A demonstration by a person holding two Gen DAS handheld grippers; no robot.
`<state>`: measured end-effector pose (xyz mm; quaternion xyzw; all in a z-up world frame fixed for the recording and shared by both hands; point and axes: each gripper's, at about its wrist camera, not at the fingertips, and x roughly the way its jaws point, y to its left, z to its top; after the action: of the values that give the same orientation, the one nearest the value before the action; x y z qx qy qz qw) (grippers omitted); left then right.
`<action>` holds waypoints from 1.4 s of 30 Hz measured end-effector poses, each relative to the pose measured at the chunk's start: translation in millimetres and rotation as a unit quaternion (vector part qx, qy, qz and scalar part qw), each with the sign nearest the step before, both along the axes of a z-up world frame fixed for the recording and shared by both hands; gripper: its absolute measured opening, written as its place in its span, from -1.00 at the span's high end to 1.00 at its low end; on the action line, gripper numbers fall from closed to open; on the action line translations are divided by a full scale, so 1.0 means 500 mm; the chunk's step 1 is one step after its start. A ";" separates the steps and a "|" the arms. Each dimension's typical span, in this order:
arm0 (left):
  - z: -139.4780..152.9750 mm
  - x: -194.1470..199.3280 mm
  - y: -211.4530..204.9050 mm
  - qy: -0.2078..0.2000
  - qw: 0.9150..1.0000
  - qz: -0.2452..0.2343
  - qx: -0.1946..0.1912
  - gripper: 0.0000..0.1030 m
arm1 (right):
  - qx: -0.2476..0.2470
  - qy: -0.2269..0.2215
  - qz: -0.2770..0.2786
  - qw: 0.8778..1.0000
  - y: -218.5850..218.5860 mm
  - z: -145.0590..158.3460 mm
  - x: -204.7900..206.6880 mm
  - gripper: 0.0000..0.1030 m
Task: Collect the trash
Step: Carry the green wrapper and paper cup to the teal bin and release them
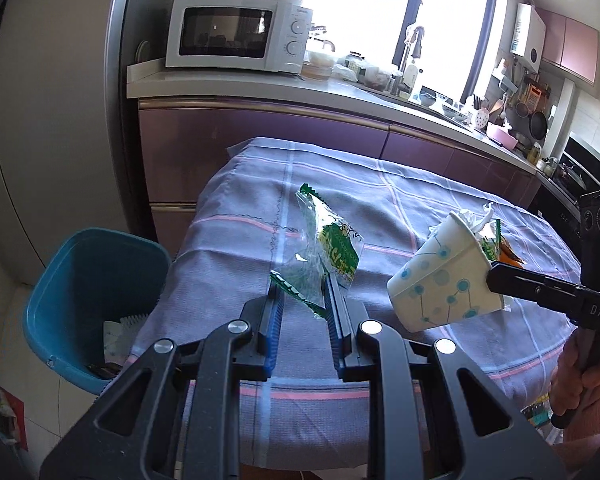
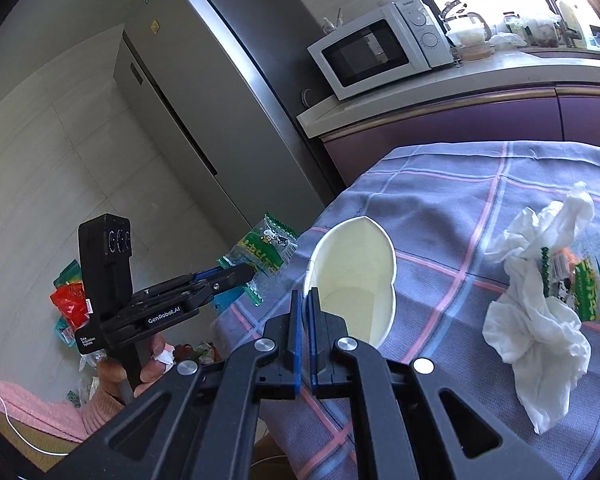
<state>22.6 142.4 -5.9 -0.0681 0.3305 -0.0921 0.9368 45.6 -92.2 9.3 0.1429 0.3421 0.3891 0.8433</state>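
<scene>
My left gripper [image 1: 305, 294] is shut on a clear and green snack wrapper [image 1: 324, 246] and holds it above the table's left part. It also shows in the right wrist view [image 2: 246, 270] with the wrapper [image 2: 268, 248]. My right gripper [image 2: 305, 300] is shut on the rim of a white paper cup [image 2: 356, 276] with blue dots, tilted on its side above the table. The cup also shows in the left wrist view [image 1: 440, 280]. A crumpled white tissue [image 2: 536, 320] and another green wrapper [image 2: 588, 288] lie on the purple checked tablecloth [image 2: 440, 184].
A blue trash bin [image 1: 88, 280] with some paper in it stands on the floor left of the table. More wrappers [image 2: 70, 300] lie on the floor. Behind are purple cabinets [image 1: 300, 136], a white microwave [image 1: 236, 36] and a grey fridge [image 2: 188, 92].
</scene>
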 end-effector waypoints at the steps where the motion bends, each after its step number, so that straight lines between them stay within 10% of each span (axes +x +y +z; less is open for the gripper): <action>1: 0.000 -0.002 0.010 0.000 1.000 0.005 -0.001 0.59 | 0.002 -0.001 0.003 1.000 0.009 0.003 0.007 0.96; 42: -0.125 0.041 0.402 0.092 0.972 0.215 -0.002 0.58 | -0.033 0.069 0.194 0.978 0.500 -0.051 0.182 0.96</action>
<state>43.1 343.3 -68.5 -0.1472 0.3924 0.1177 0.9003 136.6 157.9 -16.0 0.0723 0.4334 0.5230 0.7303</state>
